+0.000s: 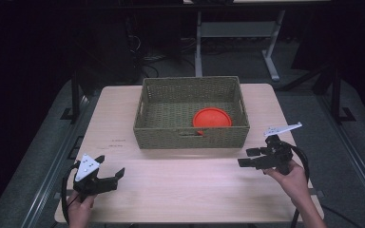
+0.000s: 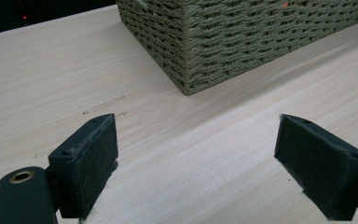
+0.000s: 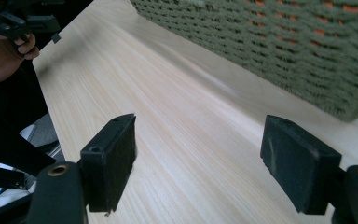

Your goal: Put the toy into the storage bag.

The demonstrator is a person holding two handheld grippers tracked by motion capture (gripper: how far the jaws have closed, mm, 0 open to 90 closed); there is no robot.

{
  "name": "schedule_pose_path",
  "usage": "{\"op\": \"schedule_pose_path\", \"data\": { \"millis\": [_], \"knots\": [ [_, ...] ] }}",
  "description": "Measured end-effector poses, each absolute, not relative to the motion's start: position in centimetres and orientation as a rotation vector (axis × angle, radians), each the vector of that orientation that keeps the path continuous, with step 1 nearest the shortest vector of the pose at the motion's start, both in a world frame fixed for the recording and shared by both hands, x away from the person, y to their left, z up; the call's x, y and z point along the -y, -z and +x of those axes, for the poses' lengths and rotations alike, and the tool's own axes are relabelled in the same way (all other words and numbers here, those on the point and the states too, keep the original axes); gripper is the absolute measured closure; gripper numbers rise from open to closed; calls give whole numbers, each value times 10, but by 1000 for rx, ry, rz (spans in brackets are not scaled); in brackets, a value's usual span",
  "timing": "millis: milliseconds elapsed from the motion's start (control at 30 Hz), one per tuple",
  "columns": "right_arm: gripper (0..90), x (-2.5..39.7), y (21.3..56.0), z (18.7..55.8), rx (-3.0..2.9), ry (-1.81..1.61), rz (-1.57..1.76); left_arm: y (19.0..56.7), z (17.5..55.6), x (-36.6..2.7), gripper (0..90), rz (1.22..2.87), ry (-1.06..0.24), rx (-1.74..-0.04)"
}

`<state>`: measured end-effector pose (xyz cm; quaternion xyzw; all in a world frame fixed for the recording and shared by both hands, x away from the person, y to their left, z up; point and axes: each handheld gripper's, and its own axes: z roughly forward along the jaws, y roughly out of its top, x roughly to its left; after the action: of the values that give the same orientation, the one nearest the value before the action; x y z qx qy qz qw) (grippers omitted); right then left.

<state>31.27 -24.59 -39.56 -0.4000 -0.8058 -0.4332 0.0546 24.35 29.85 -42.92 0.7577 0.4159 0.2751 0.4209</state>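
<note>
Plainly, the right gripper (image 1: 251,157) (jaws wide apart, empty, like the left gripper (image 1: 110,172)) sits nearer the orange plate (image 1: 212,118) inside the woven basket (image 1: 190,137), ahead-left.

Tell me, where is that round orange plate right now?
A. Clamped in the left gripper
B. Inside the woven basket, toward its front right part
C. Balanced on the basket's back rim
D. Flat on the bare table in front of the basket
B: in the high view the orange plate lies inside the woven basket, near its front wall and right of centre, while both grippers stand open over the table.
</note>
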Motion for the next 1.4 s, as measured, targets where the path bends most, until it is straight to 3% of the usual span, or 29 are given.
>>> {"op": "schedule_pose_path", "data": {
  "millis": [1400],
  "knots": [
    [227,282,450,267,2358,1313,-1344,431,244,-297,128,1910,-689,-1062]
  ]
}}
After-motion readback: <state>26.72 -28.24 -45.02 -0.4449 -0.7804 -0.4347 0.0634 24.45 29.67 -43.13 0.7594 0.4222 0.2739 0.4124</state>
